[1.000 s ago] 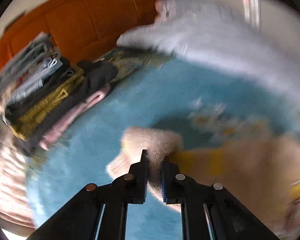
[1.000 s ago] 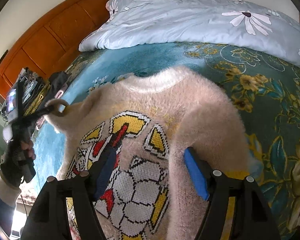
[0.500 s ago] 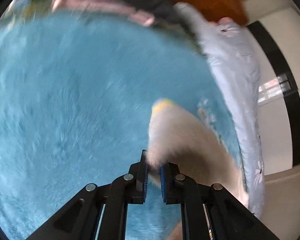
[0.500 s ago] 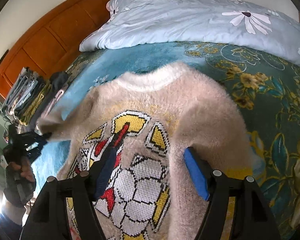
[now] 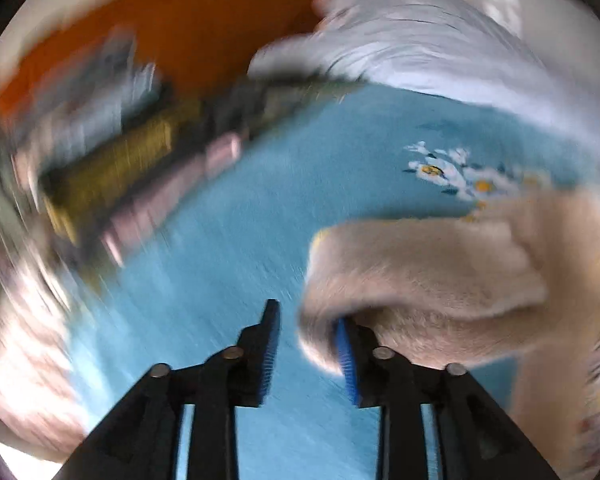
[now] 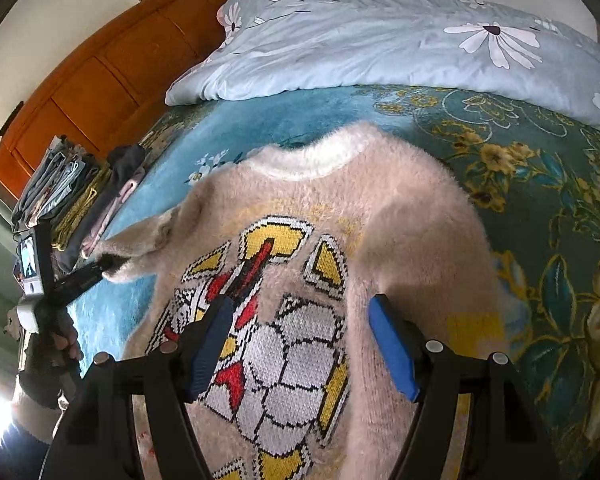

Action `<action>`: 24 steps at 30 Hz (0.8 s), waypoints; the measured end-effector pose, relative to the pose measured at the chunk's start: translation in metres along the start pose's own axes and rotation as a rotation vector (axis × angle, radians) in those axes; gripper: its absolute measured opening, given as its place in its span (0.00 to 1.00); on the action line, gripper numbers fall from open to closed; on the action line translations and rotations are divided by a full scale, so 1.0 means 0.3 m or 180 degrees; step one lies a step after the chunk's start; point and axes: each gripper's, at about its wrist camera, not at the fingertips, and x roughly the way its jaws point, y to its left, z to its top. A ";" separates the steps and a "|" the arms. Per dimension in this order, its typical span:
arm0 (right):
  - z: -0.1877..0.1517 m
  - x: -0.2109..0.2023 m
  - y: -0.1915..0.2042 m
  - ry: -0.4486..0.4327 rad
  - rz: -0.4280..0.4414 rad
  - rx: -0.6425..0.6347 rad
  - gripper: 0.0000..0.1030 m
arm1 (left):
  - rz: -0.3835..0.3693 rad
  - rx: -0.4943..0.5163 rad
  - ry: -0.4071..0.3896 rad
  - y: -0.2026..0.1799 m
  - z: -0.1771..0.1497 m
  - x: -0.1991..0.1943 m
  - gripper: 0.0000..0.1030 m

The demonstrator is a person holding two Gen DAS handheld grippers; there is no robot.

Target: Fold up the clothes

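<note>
A fluffy pale pink sweater (image 6: 380,216) with a yellow, red and grey knitted picture lies face up on the blue floral bedspread (image 6: 284,116). Its left sleeve (image 5: 428,264) stretches out to the left. My left gripper (image 5: 306,340) is open at the sleeve's cuff, whose end lies against the right finger (image 5: 346,356); it also shows in the right wrist view (image 6: 104,264). My right gripper (image 6: 300,340) is open and empty, hovering over the sweater's front.
A stack of folded clothes (image 6: 72,196) lies at the bed's left side beside an orange wooden headboard (image 6: 112,68). A pale blue flowered duvet (image 6: 400,36) is bunched along the far edge. The left view is motion-blurred.
My left gripper, shut on the sleeve cuff earlier, has opened while swinging about. The sleeve now lies stretched to the left. The right gripper has not moved.
</note>
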 end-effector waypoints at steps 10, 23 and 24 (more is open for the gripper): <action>-0.032 -0.084 -0.010 -0.0017 0.0049 0.0063 0.69 | 0.0238 0.0829 -0.0607 -0.193 0.012 -0.024 0.53; -0.388 -0.433 -0.293 0.0108 -0.0753 0.0742 0.69 | 0.0067 -0.1619 -0.0013 0.272 -0.031 0.068 0.13; -0.419 -0.455 -0.317 0.0124 -0.0785 0.0831 0.69 | -0.0063 -0.1857 0.0120 0.307 -0.054 0.091 0.13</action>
